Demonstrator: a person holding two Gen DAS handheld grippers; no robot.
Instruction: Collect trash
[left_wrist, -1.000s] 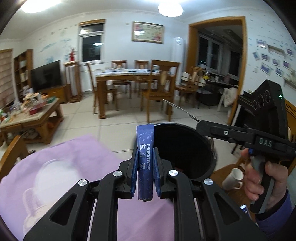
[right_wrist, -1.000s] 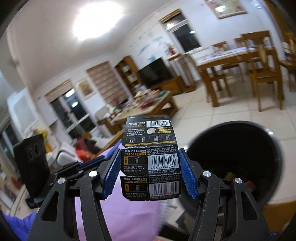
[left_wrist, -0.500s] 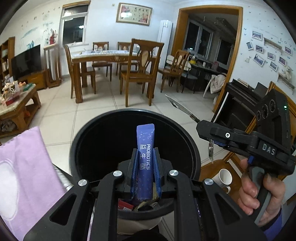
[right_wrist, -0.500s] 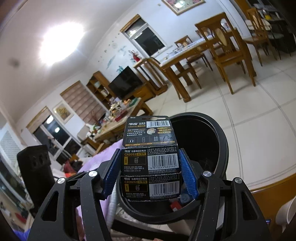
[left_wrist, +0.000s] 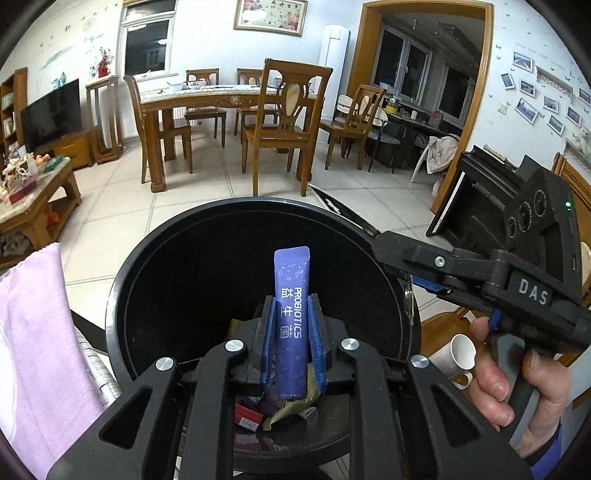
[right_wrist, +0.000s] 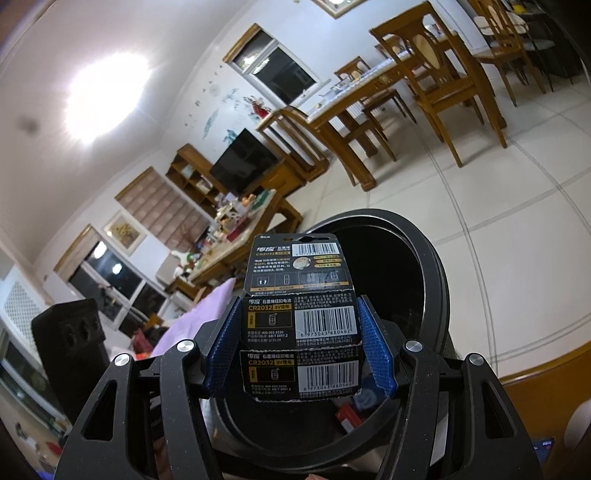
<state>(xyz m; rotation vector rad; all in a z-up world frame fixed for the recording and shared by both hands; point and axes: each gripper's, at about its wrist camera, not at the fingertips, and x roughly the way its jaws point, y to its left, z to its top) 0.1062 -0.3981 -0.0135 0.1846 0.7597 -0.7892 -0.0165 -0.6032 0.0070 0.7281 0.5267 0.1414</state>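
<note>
My left gripper (left_wrist: 291, 332) hangs over the mouth of the black trash bin (left_wrist: 155, 251). A blue probiotics sachet (left_wrist: 291, 295) stands upright between its blue pads, which still touch it while the jaws are opening. Wrappers and a red pack (left_wrist: 251, 413) lie on the bin's bottom. My right gripper (right_wrist: 299, 328) is shut on a black CR2032 battery card (right_wrist: 299, 280), held flat over the near part of the bin's rim (right_wrist: 436, 280). The left wrist view shows that card edge-on above the bin's right rim.
A person's hand (left_wrist: 517, 376) grips the right tool's handle. A white mug (left_wrist: 454, 354) sits on a wooden surface to the right of the bin. Purple cloth (left_wrist: 33, 332) lies to its left. Dining table and chairs (left_wrist: 229, 96) stand beyond on the tiled floor.
Both grippers have come forward and down over the bin, which now fills the lower part of each view. The right view has rolled. The sachet and card stay between their pads.
</note>
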